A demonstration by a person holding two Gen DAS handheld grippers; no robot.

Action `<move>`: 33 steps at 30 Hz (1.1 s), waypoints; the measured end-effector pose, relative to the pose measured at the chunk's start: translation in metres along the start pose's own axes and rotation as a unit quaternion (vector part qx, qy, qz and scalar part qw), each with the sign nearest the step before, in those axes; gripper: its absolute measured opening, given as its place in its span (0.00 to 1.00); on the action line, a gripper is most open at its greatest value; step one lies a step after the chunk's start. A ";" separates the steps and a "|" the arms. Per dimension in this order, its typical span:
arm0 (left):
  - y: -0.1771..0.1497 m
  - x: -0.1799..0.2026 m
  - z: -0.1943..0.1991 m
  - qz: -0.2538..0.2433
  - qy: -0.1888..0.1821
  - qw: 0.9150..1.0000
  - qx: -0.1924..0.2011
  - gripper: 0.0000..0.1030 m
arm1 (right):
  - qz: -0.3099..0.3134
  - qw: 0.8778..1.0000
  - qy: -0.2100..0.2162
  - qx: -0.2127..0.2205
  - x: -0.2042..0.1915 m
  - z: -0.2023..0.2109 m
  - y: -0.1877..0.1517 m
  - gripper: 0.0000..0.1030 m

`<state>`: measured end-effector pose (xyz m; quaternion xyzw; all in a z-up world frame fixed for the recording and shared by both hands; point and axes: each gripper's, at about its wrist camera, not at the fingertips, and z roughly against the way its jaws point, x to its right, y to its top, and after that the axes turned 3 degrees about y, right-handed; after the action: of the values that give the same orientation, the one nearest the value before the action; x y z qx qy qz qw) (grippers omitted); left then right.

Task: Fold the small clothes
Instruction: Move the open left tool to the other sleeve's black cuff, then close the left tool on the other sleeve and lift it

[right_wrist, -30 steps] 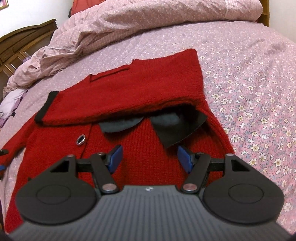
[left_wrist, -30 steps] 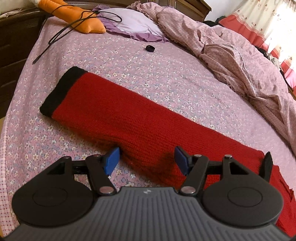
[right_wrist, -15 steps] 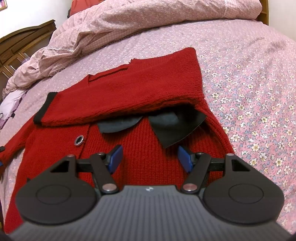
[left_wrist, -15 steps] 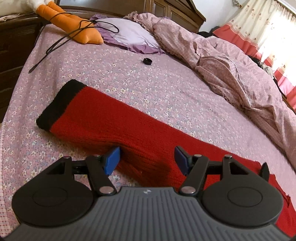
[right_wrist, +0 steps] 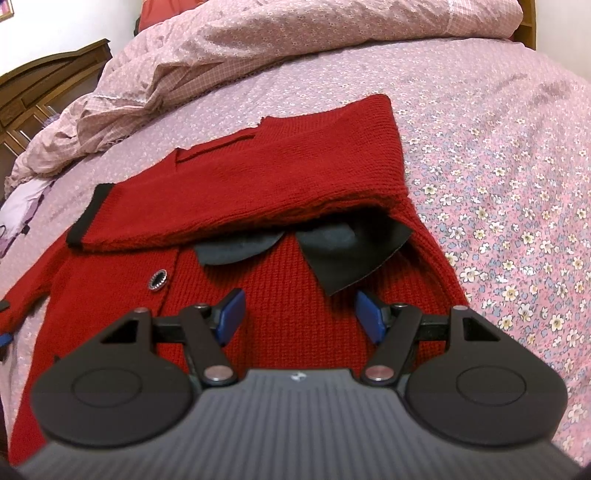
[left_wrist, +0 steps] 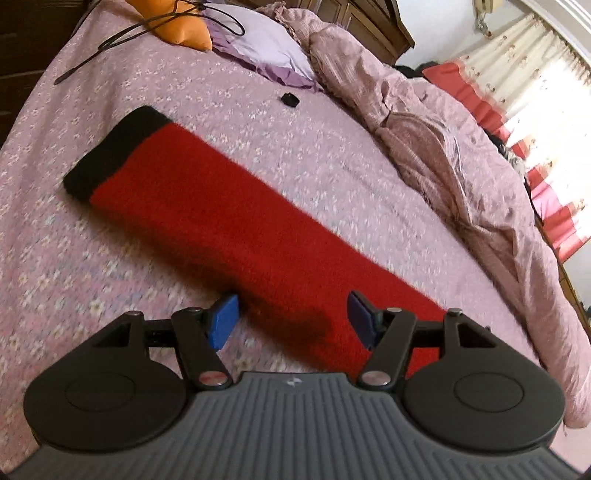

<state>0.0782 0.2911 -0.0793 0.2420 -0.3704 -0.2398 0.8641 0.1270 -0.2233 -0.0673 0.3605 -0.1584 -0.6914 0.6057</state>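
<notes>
A: Cardigan (right_wrist: 280,295) flat on bed (right_wrist: 498,155), red knit, front side up, dark collar (right_wrist: 347,254) showing.

B: Sleeve (right_wrist: 258,192) folded across chest, black cuff (right_wrist: 86,218) ending at left edge of that view. Collar half tucked under it.

A: Button (right_wrist: 158,280) visible just below folded sleeve, near placket.

B: Right gripper (right_wrist: 299,317) hovering over chest, just below collar. Jaws held apart, blue pads (right_wrist: 231,314) clear of knit, nothing gripped.

A: Over to other side: second sleeve (left_wrist: 236,229) stretched straight out over floral sheet, black cuff (left_wrist: 114,147) at far end.

B: Left gripper (left_wrist: 291,319) poised over near part of that sleeve, one pad (left_wrist: 223,321) off its edge, other above red knit. Jaws spread about same width, holding nothing. Slight blur, so contact with knit hard to judge.

A: Crumpled duvet (left_wrist: 443,155) bunched along far side. Lilac pillow (left_wrist: 258,44) up at headboard, orange cushion (left_wrist: 177,26) beside it with black cable (left_wrist: 122,33) trailing over.

B: Small black item (left_wrist: 289,99) alone on sheet beyond cuff, too small to identify.
</notes>
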 end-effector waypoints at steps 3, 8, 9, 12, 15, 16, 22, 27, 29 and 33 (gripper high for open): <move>0.007 0.001 -0.009 0.015 0.003 1.000 0.007 0.67 | 0.000 1.000 -0.001 0.000 0.000 0.000 0.000 0.65; 0.018 0.014 -0.008 -0.007 0.005 0.999 0.034 0.57 | 0.000 1.000 -0.001 -0.001 0.000 0.000 0.000 0.65; 0.019 0.017 -0.006 -0.017 0.004 0.999 0.042 0.53 | 0.000 1.000 -0.001 -0.001 0.000 0.000 0.000 0.65; 0.022 0.023 -0.006 -0.038 -0.001 0.998 0.049 0.50 | 0.000 1.000 -0.001 -0.001 0.000 0.000 0.000 0.65; 0.024 0.020 -0.017 -0.031 0.003 0.999 0.026 0.50 | 0.001 1.000 -0.002 0.000 0.000 -0.001 0.001 0.65; 0.026 0.019 -0.023 -0.028 0.005 1.000 0.013 0.50 | 0.000 1.000 -0.002 0.000 0.000 0.000 0.001 0.65; 0.036 0.027 -0.032 -0.046 0.001 0.999 0.000 0.27 | -0.006 1.000 0.001 -0.001 0.001 0.000 0.001 0.65; 0.052 0.052 -0.016 -0.063 -0.040 0.997 0.021 0.20 | -0.017 1.000 0.004 0.004 0.003 0.001 0.000 0.65; 0.058 0.067 -0.006 -0.075 -0.060 0.995 0.034 0.19 | -0.021 1.000 0.008 0.009 0.004 0.003 0.000 0.65; 0.064 0.098 0.012 -0.094 -0.097 0.990 0.050 0.18 | -0.032 0.998 0.020 0.042 0.007 0.016 0.001 0.65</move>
<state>0.1438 0.2791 0.0173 0.2942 -0.4394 -0.3239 0.7845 0.1167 -0.2331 -0.0582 0.4041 -0.1640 -0.6959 0.5706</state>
